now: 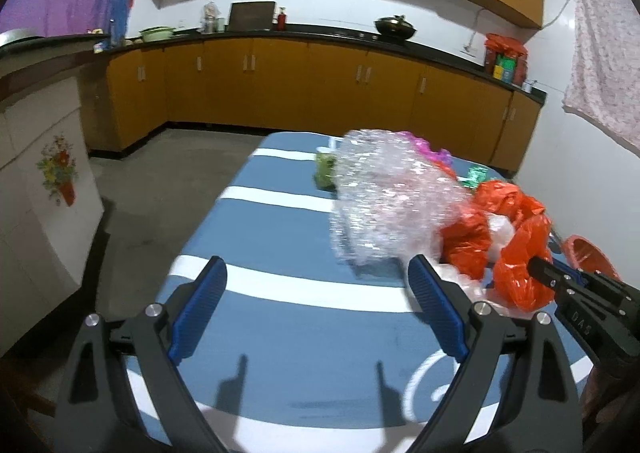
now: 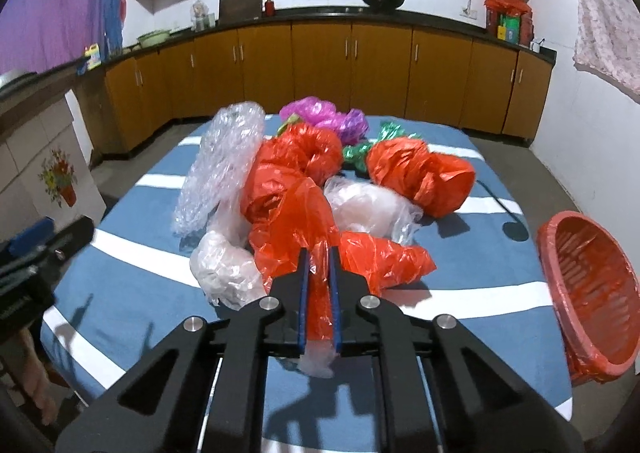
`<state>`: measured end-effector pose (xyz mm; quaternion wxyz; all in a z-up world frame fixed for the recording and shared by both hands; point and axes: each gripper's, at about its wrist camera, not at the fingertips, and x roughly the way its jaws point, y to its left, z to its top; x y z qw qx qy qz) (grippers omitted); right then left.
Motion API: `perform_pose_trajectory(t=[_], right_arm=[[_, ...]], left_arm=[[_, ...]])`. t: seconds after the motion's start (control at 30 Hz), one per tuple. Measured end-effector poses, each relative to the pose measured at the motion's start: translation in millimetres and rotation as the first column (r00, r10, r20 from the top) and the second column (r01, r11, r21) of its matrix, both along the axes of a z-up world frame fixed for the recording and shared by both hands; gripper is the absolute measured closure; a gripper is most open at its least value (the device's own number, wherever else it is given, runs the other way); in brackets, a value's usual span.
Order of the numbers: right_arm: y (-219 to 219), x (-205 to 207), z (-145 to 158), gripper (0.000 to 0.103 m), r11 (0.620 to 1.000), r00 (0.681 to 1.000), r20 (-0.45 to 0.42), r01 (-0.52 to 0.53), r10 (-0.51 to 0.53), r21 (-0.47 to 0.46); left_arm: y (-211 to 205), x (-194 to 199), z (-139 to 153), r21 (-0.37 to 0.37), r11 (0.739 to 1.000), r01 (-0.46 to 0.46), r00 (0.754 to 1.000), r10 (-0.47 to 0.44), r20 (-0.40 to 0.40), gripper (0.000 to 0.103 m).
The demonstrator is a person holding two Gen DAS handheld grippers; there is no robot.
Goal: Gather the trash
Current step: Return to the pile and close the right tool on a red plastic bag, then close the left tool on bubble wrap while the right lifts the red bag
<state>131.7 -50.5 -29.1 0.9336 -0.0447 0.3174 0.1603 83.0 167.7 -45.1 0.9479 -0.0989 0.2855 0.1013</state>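
Observation:
A heap of plastic trash lies on the blue and white striped table [image 2: 120,281]: a bubble wrap roll [image 2: 218,165], red bags [image 2: 298,157], a second red bag [image 2: 424,173], clear bags [image 2: 368,205], purple bags [image 2: 320,115] and green wrappers [image 2: 360,151]. My right gripper [image 2: 319,265] is shut on a red plastic bag [image 2: 296,229] at the heap's near edge. My left gripper [image 1: 316,277] is open and empty, over the table left of the bubble wrap [image 1: 384,197]. The right gripper [image 1: 538,267] shows in the left wrist view holding the red bag [image 1: 520,273].
A red basket lined with a red bag [image 2: 588,289] sits at the table's right edge. A green cup [image 1: 325,169] stands behind the bubble wrap. Orange kitchen cabinets [image 2: 320,65] line the far wall. A white cabinet [image 1: 36,193] stands to the left.

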Motion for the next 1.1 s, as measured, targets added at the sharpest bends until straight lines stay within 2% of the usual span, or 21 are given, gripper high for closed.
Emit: perform_pose_trajectory(t=[0.27,0.43,0.53,0.6,0.8,0.83,0.93,0.97,1.0,1.03,1.1], right_arm=[[-36,-11,25,0.094,0.997,0.995,0.063,0.068,-0.071,0.047],[-62,-13,31,0.094,0.991,0.99,0.066,0.121,-0.125,0.063],[-76,-11,29,0.094,0.987,0.986,0.058,0.151,-0.154,0.06],[-85,-9,25,0.094,0.984,0.984,0.049,0.17,-0.173,0.06],[-98,-4,19,0.094,0.979,0.98,0.033,0.195,-0.197,0.062],[-99,-3,19,0.097,0.978,0.979,0.033,0.196,-0.199,0.063],[-102,-3,17,0.099,0.978,0.979,0.034,0.198,-0.2,0.062],[-101,-2,16,0.101,0.979,0.98,0.032,0.197,-0.199,0.057],[-100,-2,15,0.102,0.98,0.98,0.029,0.194,-0.196,0.053],[-99,0,12,0.102,0.981,0.982,0.022,0.186,-0.187,0.052],[-99,1,8,0.102,0.982,0.983,0.01,0.181,-0.182,0.053]], left_arm=[[-37,37,5,-0.005,0.997,0.08,0.997,-0.08,-0.004,0.013],[-60,74,3,0.022,0.994,0.111,0.993,-0.11,-0.033,0.013],[-68,91,1,0.014,0.993,0.119,0.992,-0.119,-0.051,0.013],[-71,103,-1,0.003,0.993,0.118,0.991,-0.117,-0.064,0.021],[-72,119,0,-0.014,0.992,0.125,0.989,-0.125,-0.08,0.035],[-74,121,0,-0.011,0.992,0.129,0.988,-0.129,-0.083,0.038],[-74,125,-2,-0.023,0.99,0.141,0.985,-0.143,-0.1,0.061],[-74,126,-3,-0.031,0.989,0.144,0.983,-0.146,-0.106,0.071],[-73,127,-5,-0.038,0.989,0.146,0.982,-0.149,-0.113,0.085],[-72,127,-6,-0.042,0.988,0.148,0.981,-0.152,-0.119,0.089],[-71,126,-7,-0.044,0.988,0.146,0.981,-0.15,-0.121,0.091]])
